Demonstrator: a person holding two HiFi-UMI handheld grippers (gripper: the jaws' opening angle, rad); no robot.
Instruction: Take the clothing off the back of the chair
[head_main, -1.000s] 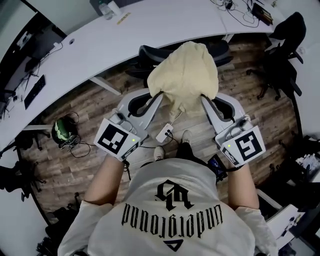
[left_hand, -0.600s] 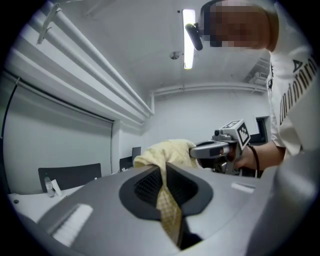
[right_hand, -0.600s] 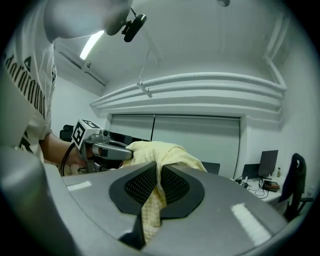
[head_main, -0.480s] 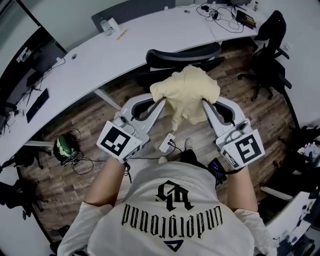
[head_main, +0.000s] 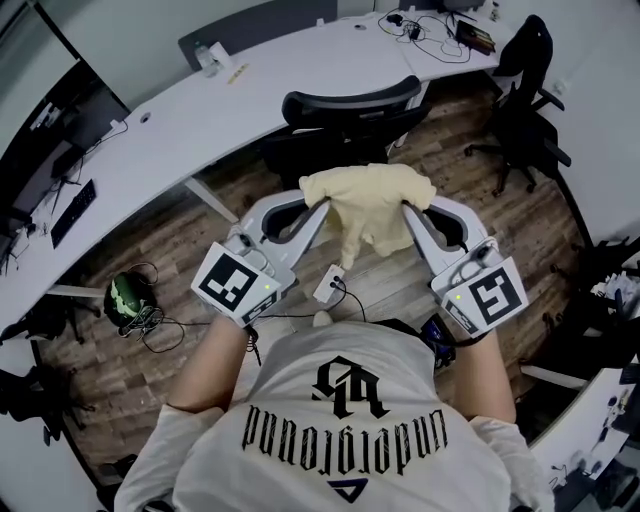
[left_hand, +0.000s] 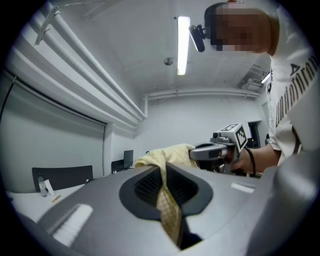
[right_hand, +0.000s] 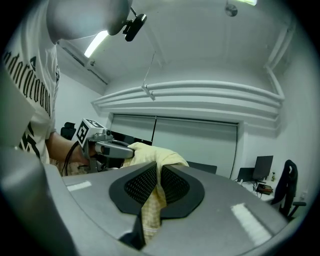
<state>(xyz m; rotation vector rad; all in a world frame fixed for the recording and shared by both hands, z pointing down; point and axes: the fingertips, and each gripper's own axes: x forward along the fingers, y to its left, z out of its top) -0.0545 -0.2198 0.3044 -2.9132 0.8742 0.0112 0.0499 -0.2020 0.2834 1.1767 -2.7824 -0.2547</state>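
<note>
A pale yellow garment (head_main: 368, 200) hangs bunched between my two grippers, apart from the black office chair (head_main: 345, 105) beyond it. My left gripper (head_main: 322, 206) is shut on the garment's left edge, and my right gripper (head_main: 408, 208) is shut on its right edge. In the left gripper view the yellow cloth (left_hand: 167, 210) is pinched between the dark pads of the left gripper (left_hand: 164, 172), and the right gripper (left_hand: 220, 149) shows across it. The right gripper view shows the cloth (right_hand: 150, 210) clamped in the right gripper (right_hand: 157, 175), with the left gripper (right_hand: 102, 145) beyond.
A long white curved desk (head_main: 200, 110) runs behind the chair. A second black chair (head_main: 525, 90) stands at the right. On the wood floor lie a white box with a cable (head_main: 328, 285) and a green object among cords (head_main: 125, 295).
The garment has come off the chair back, drawn toward the person by both grippers. It was draped over the backrest and now hangs free, with the chair's backrest bare.
</note>
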